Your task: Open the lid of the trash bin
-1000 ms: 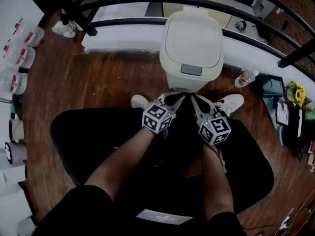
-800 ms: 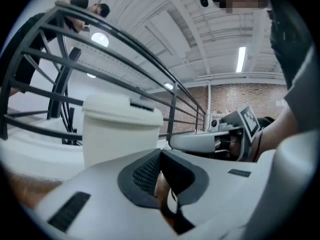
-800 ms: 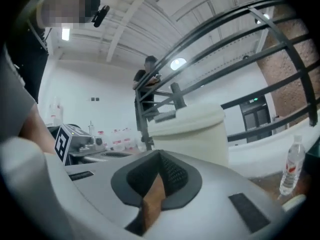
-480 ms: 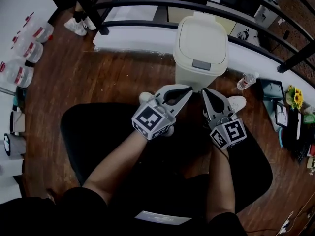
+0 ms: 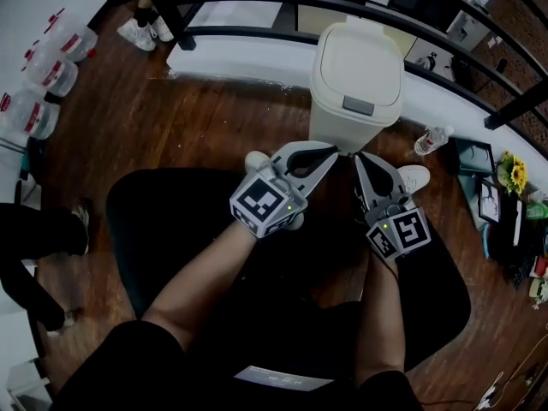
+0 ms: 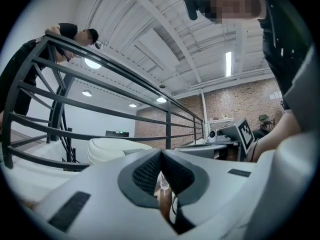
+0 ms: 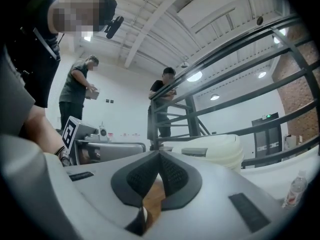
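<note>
- The trash bin (image 5: pixel 336 135) stands on the wooden floor (image 5: pixel 214 127) against the white base of the black railing (image 5: pixel 257 2), right in front of the seated person's white shoes (image 5: pixel 414 178).
- Its lid (image 5: pixel 360 62) lies flat down on the rim, closed all round as far as I can see.
- The left gripper (image 5: pixel 324 155) is clenched, its ribbed pads meeting tip to tip with nothing between them. It hangs just short of the bin's front wall.
- The right gripper (image 5: pixel 363 161) is pinched together the same way, empty, just beside the left one and pointing at the bin's base.
- To my eye the way in is the grey tab (image 5: pixel 359 104) at the lid's front edge. It looks like a push latch, so one closed tip pressed squarely down on it should do better than prying at the seam.
- The bin looks light, so a steep, gentle press seems wise, or it may slide towards the railing.
- The bin is cream plastic, smooth and slightly glossy, with rounded corners and a domed lid with a shallow recessed panel. The grippers are matte grey shells with dark textured pads.
</note>
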Available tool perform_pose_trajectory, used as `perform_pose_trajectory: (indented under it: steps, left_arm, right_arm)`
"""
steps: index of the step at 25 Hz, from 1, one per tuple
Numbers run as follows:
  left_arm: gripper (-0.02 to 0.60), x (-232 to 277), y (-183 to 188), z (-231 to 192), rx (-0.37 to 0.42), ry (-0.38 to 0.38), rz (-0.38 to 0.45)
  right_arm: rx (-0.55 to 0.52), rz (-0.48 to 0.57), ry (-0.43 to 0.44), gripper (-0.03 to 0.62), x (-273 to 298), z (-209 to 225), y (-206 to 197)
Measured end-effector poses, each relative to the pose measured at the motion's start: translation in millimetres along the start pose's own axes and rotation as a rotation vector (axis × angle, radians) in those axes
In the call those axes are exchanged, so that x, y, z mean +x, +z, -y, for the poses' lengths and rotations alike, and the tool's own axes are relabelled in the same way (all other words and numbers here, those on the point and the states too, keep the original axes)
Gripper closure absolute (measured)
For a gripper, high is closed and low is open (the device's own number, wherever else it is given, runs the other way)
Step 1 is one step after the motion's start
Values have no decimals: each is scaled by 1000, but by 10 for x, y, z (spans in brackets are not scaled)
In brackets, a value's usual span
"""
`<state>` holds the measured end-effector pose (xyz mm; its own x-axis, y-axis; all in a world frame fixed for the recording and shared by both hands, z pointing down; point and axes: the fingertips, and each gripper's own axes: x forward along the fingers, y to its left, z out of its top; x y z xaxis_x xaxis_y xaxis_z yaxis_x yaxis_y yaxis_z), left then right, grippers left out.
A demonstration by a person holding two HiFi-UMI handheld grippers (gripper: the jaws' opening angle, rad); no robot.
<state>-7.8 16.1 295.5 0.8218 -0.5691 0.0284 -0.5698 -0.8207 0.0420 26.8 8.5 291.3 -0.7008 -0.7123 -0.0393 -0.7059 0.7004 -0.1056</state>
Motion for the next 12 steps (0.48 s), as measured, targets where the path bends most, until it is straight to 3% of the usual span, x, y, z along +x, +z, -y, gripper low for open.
perform_pose_trajectory:
  steps: [12]
  left_arm:
    - [542, 69, -56, -32, -5, 7, 9]
  right_arm:
    - [-1, -3, 4, 579, 9, 47, -76]
